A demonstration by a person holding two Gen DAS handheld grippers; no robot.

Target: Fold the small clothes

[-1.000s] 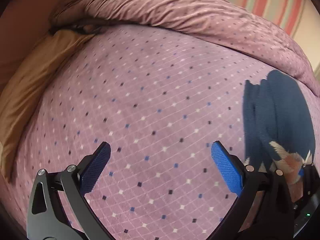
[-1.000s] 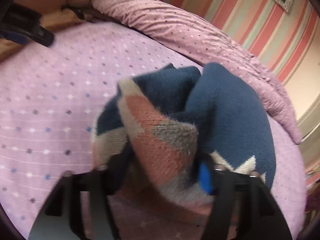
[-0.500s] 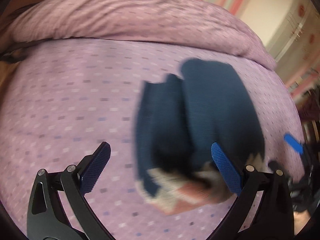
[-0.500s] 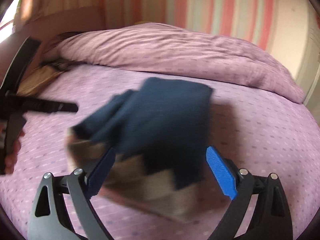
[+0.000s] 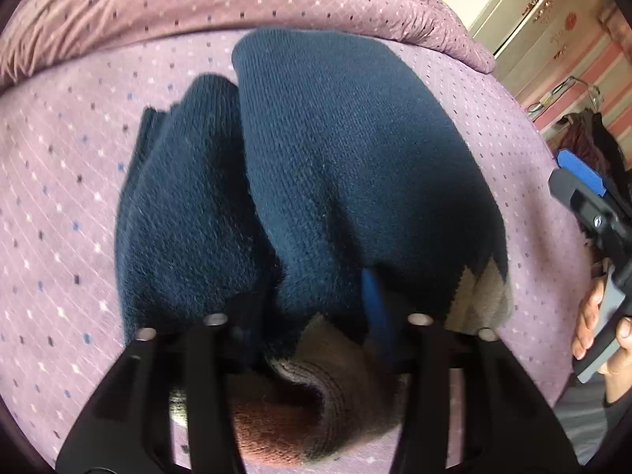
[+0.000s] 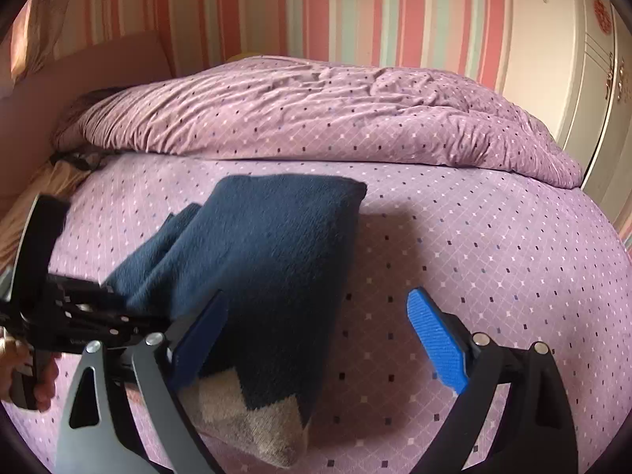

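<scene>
Sweater [image 5: 355, 166]: fuzzy matt knit wool. Bedsheet [image 6: 493, 260]: smooth matt cloth. Quilt [image 6: 316, 110]: crinkled cloth.

Navy knit sweater [image 5: 347, 166] with beige and rust, seemingly zigzag, hem; mauve diamond-dotted bedspread [image 6: 493, 245]; pink-and-teal striped wall [image 6: 355, 12]

Black right gripper [image 6: 316, 343], blue ribbed pads [image 6: 436, 341] (silver screws), seemingly grey sleeve [image 5: 584, 414]

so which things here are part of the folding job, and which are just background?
In the job:
- navy knit sweater, folded on the bed
- left tongs, just closed on its patterned hem
- right tongs, open, holding nothing

Background:
- bunched purple duvet
- purple bedsheet
- striped wall
- white wardrobe
</scene>
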